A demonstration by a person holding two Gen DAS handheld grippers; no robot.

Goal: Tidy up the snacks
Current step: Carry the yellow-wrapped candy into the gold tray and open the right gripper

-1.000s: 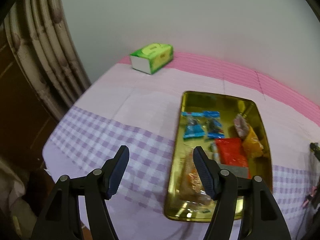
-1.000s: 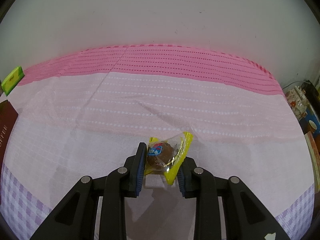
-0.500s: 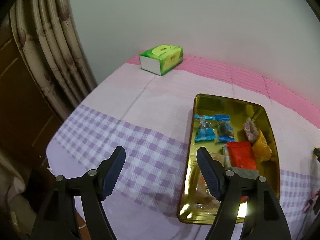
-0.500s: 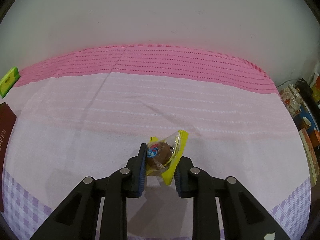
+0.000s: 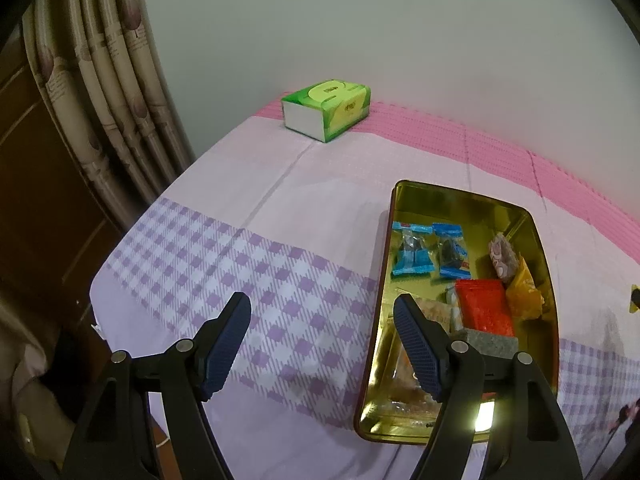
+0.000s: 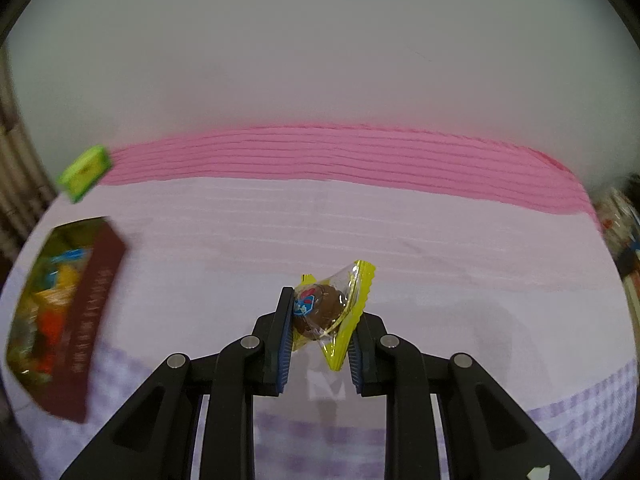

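Note:
My right gripper [image 6: 322, 316] is shut on a yellow-edged clear snack packet [image 6: 334, 308] with a brown sweet inside, held above the cloth. At the left edge of that view lies the gold snack tin [image 6: 98, 280], blurred, its dark red side facing me. In the left wrist view the same tin [image 5: 386, 280] holds two blue packets [image 5: 430, 248], a red packet [image 5: 484, 308], a yellow packet [image 5: 524, 296] and more wrapped snacks. My left gripper [image 5: 322, 336] stands open and empty over the checked cloth, its right finger over the tin's left rim.
A green tissue box [image 5: 326, 110] sits at the back of the table by the wall, also seen as a green tissue box [image 6: 84, 174] in the right wrist view. Curtains [image 5: 100, 92] hang left of the table edge. Cluttered items [image 6: 624, 232] crowd the far right.
My right gripper lifted the yellow packet off the cloth and swung so the tin came into view at left. My left gripper's jaws widened a little while it pulled back slightly.

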